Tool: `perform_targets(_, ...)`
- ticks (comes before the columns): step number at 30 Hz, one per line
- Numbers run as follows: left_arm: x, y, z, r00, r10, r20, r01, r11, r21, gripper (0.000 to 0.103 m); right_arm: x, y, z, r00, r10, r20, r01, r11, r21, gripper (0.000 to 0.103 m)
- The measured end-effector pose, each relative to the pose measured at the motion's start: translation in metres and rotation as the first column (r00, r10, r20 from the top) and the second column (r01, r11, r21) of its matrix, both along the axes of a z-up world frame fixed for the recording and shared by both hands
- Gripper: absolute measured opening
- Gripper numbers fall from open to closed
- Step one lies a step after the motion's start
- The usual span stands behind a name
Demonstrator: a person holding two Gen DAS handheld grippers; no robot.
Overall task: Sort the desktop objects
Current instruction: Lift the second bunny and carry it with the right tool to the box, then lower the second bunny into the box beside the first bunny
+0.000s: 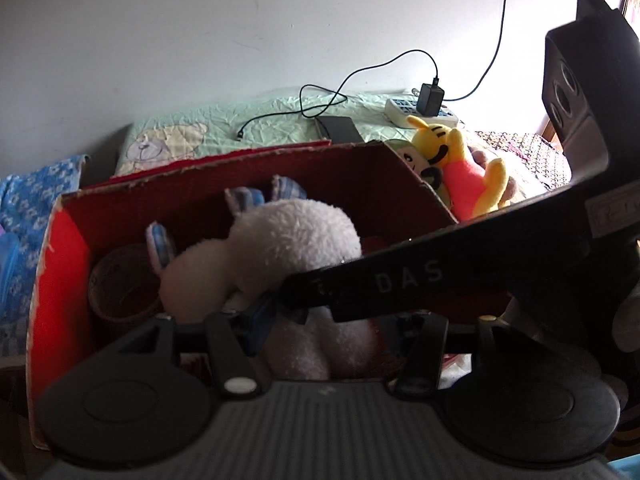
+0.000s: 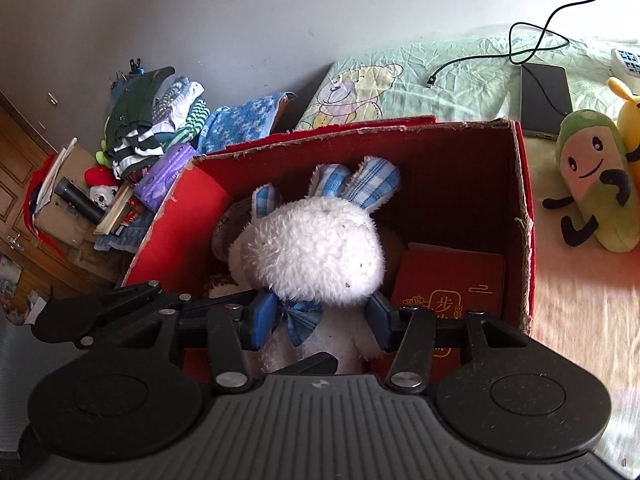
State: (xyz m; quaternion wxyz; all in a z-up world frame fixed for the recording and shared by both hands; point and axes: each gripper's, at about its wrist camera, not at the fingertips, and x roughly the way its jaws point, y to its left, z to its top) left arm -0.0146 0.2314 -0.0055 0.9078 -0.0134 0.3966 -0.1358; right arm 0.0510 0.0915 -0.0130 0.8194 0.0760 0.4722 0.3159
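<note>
i have the right gripper (image 2: 320, 322) pinching the fluffy white plush rabbit with blue checked ears and bow (image 2: 320, 256) at its neck, low inside the open red cardboard box (image 2: 524, 216), because that narrow waist gives the blue pads (image 2: 262, 320) a firm hold while the soft body settles between the brown woven cup (image 1: 120, 284) on the left and the red booklet with gold print (image 2: 448, 280) on the right. the left gripper (image 1: 320, 332) hangs at the near edge of the box, but the right tool crosses its view, so i cannot tell how its fingers stand. the green plush and yellow plush (image 1: 468, 168) lie to the right of the box on the bed, probably next to sort.
</note>
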Motion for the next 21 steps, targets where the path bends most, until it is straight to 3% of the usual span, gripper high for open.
perform_targets(10,-0.001,-0.002,-0.008,0.999,-0.040,-0.023,0.040,0.999,-0.005,0.057,-0.004,0.005,0.011,0.998,-0.018,0.056,0.025,0.993,-0.119,0.058)
perform_targets(15,0.000,0.001,-0.008,0.999,-0.043,-0.029,0.043,0.999,-0.007,0.057,-0.005,0.008,0.017,0.994,-0.034,0.099,0.049,0.987,-0.153,0.072)
perform_targets(21,0.002,0.002,-0.012,0.998,-0.041,-0.048,0.041,0.999,-0.013,0.056,0.008,0.010,0.011,0.997,-0.056,0.048,0.062,0.988,-0.144,0.070)
